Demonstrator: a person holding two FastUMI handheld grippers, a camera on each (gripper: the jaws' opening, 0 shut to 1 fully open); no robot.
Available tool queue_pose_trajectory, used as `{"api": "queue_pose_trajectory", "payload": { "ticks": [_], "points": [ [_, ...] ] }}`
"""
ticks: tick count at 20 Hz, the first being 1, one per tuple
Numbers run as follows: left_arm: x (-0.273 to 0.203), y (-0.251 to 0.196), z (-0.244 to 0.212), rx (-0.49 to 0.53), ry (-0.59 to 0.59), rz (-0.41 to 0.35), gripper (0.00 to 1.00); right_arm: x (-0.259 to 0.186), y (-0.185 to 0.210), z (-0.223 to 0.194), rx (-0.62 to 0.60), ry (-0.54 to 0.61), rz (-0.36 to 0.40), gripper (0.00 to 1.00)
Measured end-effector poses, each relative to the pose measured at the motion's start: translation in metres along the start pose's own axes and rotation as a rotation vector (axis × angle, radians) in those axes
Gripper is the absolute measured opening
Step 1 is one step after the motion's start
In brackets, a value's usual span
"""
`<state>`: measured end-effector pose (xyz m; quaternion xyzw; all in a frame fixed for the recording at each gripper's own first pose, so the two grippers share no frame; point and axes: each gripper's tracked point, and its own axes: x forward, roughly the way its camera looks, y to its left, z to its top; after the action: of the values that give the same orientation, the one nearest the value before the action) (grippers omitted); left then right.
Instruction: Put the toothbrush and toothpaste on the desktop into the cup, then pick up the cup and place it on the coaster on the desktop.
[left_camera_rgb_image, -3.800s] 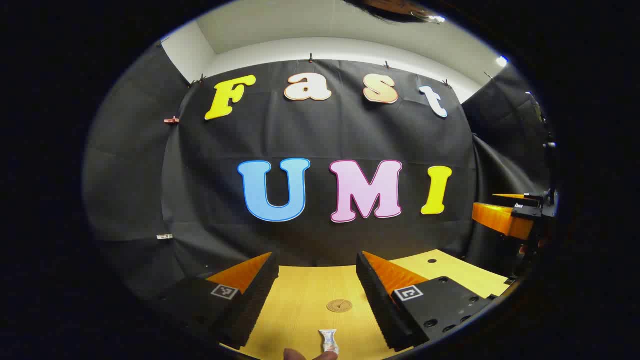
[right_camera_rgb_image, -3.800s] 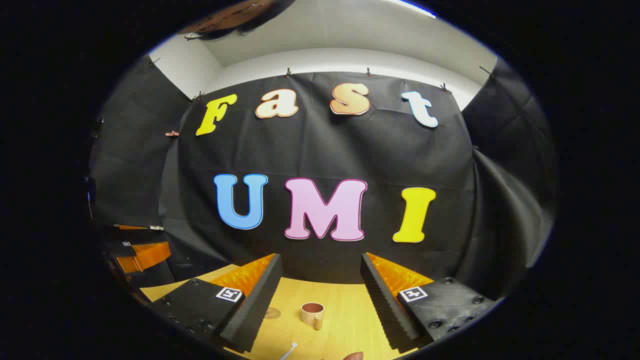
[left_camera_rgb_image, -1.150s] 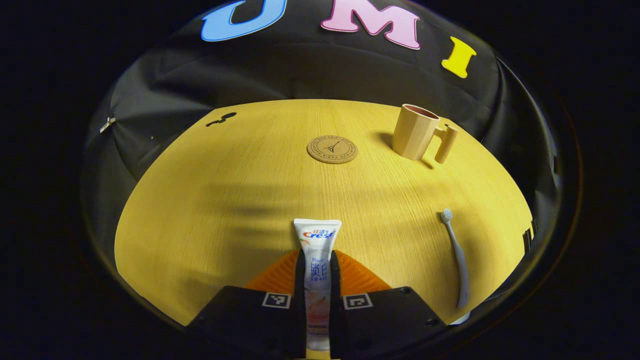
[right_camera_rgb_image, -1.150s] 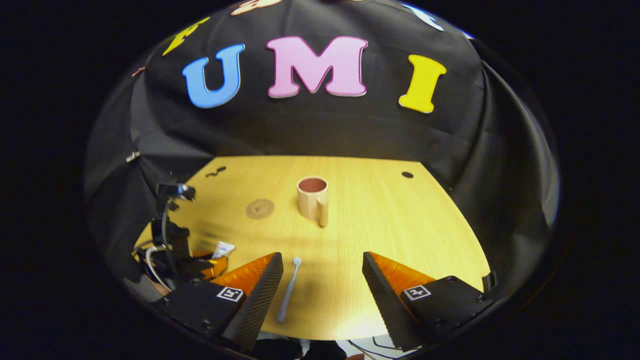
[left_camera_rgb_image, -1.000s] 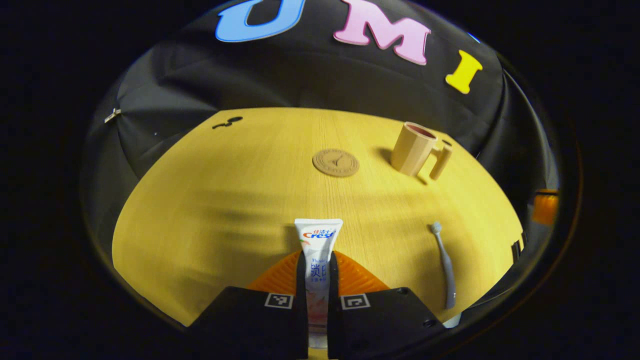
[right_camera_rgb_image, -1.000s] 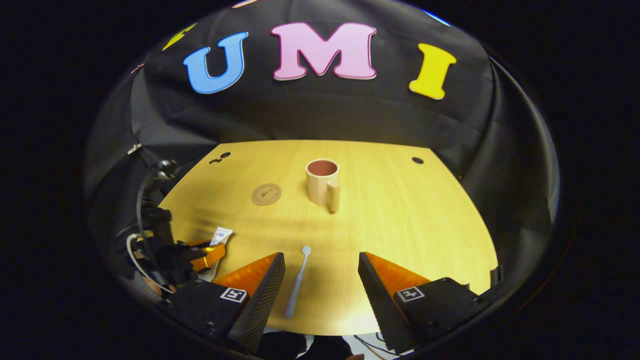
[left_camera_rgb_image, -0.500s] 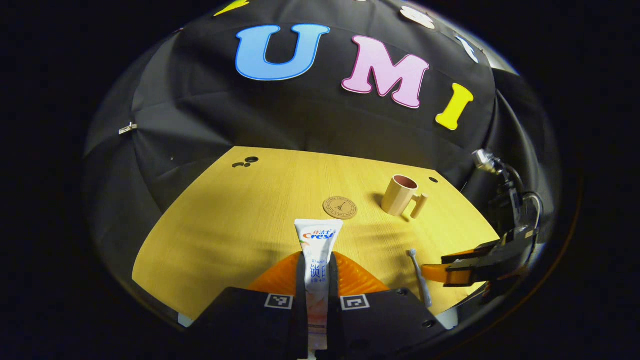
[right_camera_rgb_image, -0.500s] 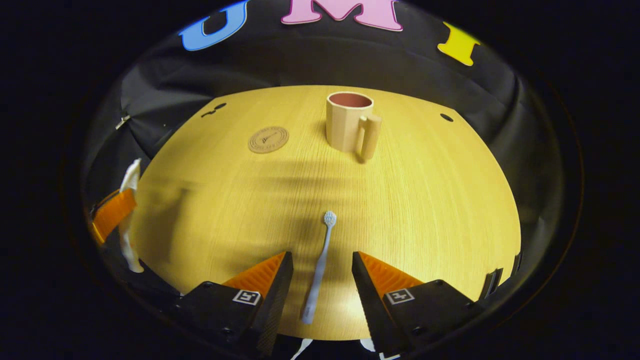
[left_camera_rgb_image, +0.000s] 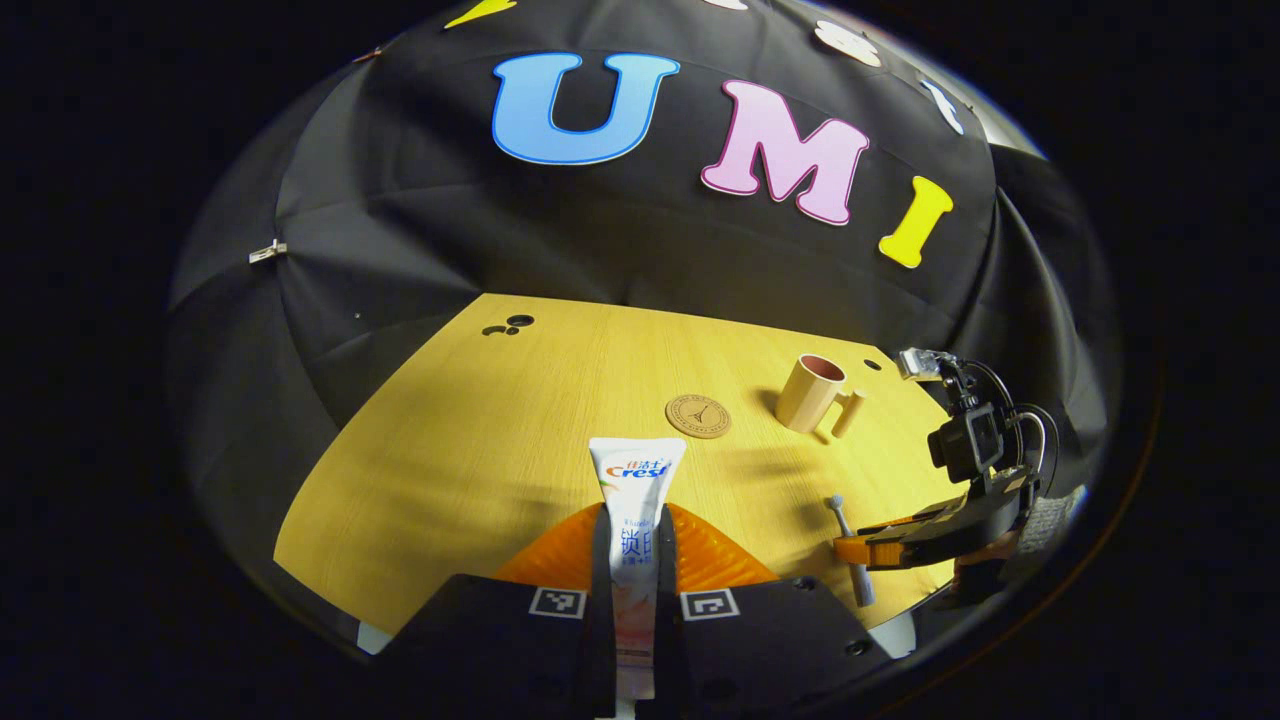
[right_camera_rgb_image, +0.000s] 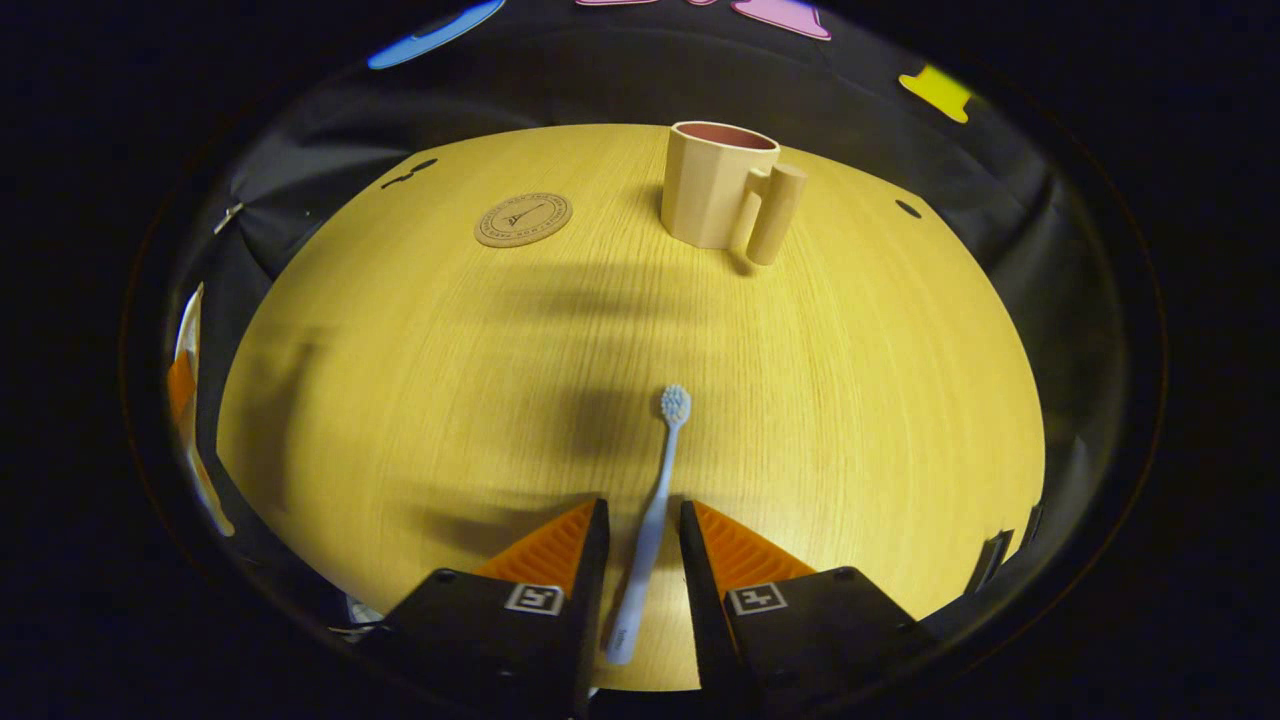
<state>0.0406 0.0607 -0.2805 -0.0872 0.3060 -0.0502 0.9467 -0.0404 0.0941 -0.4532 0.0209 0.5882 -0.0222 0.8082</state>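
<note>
A white toothpaste tube (left_camera_rgb_image: 637, 470) stands out forward from my left gripper (left_camera_rgb_image: 635, 515), which is shut on it and held above the wooden table (left_camera_rgb_image: 470, 440). The grey toothbrush (right_camera_rgb_image: 665, 450) lies flat on the table, head pointing away. My right gripper (right_camera_rgb_image: 641, 510) is low over it, open by a narrow gap, with a finger on each side of the handle and small gaps to it. The left gripper view shows that gripper (left_camera_rgb_image: 850, 552) at the toothbrush (left_camera_rgb_image: 838, 508). The beige cup (right_camera_rgb_image: 715, 185) stands upright beyond, handle toward me. The round cork coaster (right_camera_rgb_image: 523, 218) lies to its left, bare.
The table's near edge (right_camera_rgb_image: 520, 625) runs just under my right fingers. Small cable holes (left_camera_rgb_image: 510, 325) sit at the back left and one (right_camera_rgb_image: 908, 208) at the back right. A camera rig (left_camera_rgb_image: 965, 440) rides on the right gripper. Black cloth walls the table.
My right gripper has gone forward and down over the toothbrush and its fingers have narrowed around the handle. The left gripper, still holding the toothpaste, has shifted only slightly.
</note>
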Motion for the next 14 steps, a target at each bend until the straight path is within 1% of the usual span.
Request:
{"api": "queue_pose_trajectory", "payload": {
  "ticks": [1, 2, 3, 4, 6, 8, 10, 11, 12, 14],
  "points": [
    [-0.001, 0.001, 0.001, 0.002, -0.002, 0.002, 0.20, -0.006, 0.001, 0.001, 0.016, 0.002, 0.010, 0.34],
    [-0.002, 0.001, 0.003, 0.003, -0.006, 0.003, 0.20, 0.000, 0.000, 0.000, 0.023, 0.006, 0.007, 0.34],
    [-0.002, -0.002, 0.006, 0.004, -0.012, 0.000, 0.20, 0.001, -0.002, 0.000, 0.032, 0.006, 0.008, 0.28],
    [-0.002, -0.005, 0.010, 0.007, -0.019, -0.005, 0.20, -0.001, -0.002, 0.000, 0.040, 0.004, 0.018, 0.12],
    [-0.001, -0.014, 0.023, 0.010, -0.043, -0.015, 0.20, -0.001, -0.003, 0.001, 0.051, -0.012, 0.040, 0.12],
    [0.003, -0.031, 0.041, 0.005, -0.079, -0.035, 0.20, -0.005, 0.000, 0.005, 0.076, -0.057, 0.082, 0.07],
    [0.013, -0.052, 0.068, -0.007, -0.128, -0.061, 0.20, -0.018, 0.001, 0.016, 0.105, -0.145, 0.140, 0.07],
    [0.018, -0.063, 0.084, -0.017, -0.159, -0.075, 0.15, -0.028, -0.001, 0.025, 0.112, -0.201, 0.163, 0.07],
    [0.024, -0.074, 0.101, -0.031, -0.192, -0.090, 0.20, -0.042, -0.004, 0.035, 0.116, -0.260, 0.189, 0.07],
    [0.036, -0.104, 0.138, -0.080, -0.272, -0.143, 0.20, -0.072, -0.013, 0.054, 0.135, -0.371, 0.242, 0.07]
  ]
}}
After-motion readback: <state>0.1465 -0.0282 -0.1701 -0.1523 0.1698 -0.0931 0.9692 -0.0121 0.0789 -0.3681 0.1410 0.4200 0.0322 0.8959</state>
